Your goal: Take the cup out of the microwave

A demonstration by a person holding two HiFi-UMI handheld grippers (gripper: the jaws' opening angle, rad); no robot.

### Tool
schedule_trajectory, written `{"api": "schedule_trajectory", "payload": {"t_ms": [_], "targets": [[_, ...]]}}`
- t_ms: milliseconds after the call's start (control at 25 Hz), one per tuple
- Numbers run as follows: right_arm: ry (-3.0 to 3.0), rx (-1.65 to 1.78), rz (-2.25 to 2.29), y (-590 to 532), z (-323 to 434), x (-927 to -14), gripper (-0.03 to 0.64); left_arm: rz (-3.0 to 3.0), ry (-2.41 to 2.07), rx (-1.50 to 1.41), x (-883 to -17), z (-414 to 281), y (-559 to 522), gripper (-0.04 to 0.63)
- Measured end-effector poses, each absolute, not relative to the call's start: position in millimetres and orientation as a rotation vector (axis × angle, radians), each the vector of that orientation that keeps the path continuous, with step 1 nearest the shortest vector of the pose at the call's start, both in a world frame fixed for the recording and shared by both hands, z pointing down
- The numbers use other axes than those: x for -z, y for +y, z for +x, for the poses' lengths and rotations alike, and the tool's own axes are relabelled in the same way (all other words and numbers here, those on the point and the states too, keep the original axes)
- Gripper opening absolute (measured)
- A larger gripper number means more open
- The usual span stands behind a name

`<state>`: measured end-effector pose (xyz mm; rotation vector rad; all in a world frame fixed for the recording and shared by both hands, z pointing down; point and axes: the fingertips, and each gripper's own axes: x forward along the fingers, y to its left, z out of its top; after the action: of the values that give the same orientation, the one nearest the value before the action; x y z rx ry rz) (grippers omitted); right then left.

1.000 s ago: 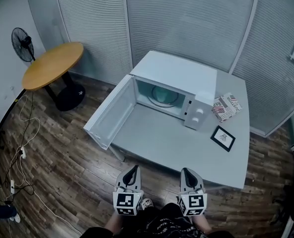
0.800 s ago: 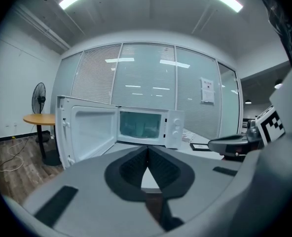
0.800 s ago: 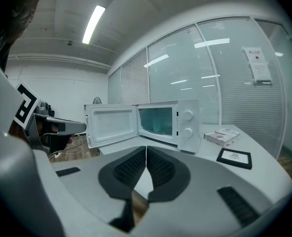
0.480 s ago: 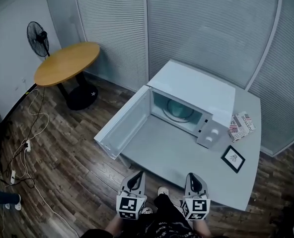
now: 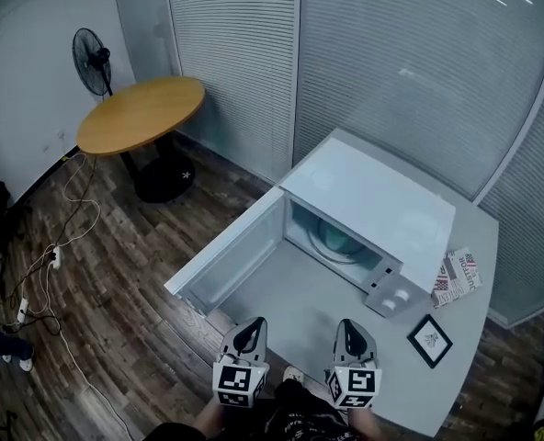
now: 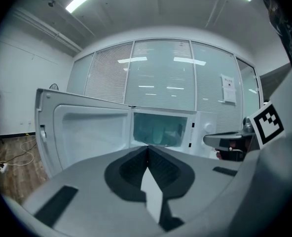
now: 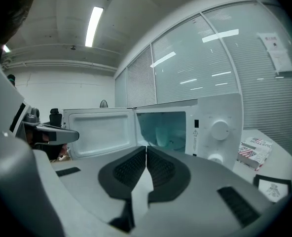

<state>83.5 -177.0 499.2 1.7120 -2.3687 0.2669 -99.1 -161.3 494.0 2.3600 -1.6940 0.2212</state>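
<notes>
Left claw: the left claw is pressed together, and there is nothing in it.
Right claw: the right claw is just beside it, also pressed together and holding nothing.
Cup: the pale cup stands inside the oven, straight ahead of both claws and well apart from them. It looks faint in the bluish light.
Microwave: the white box-shaped microwave sits ahead of the claws with its mouth open toward them. Its knobs are ahead and to the right of the right claw.
Door: the white microwave door is swung wide open, ahead and to the left of the left claw. Its far end sticks out over the dark wooden floor.
Tabletop edge: the near edge of the grey tabletop runs close by both claw tips.
Open room: a bare strip of tabletop lies between the claws and the oven's mouth. The door walls it in on the left.
Right side: a small black picture frame and a red-and-white printed packet lie to the right of the right claw.
Far left: a round wooden table stands well away from the left claw.
</notes>
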Motion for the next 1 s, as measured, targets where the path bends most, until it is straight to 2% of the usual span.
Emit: {"api": "schedule_trajectory", "payload": {"t_ms": [560, 1000], "targets": [[-2.399, -0.291, 1.614, -256, 90, -511, 0.006, 2.275, -1.793, -0.242, -501, -90, -218, 0.008], [-2.355, -0.362, 1.701, -299, 83, -510, 0.008, 2.371, -1.685, -0.301, -503, -84, -240, 0.008]]}}
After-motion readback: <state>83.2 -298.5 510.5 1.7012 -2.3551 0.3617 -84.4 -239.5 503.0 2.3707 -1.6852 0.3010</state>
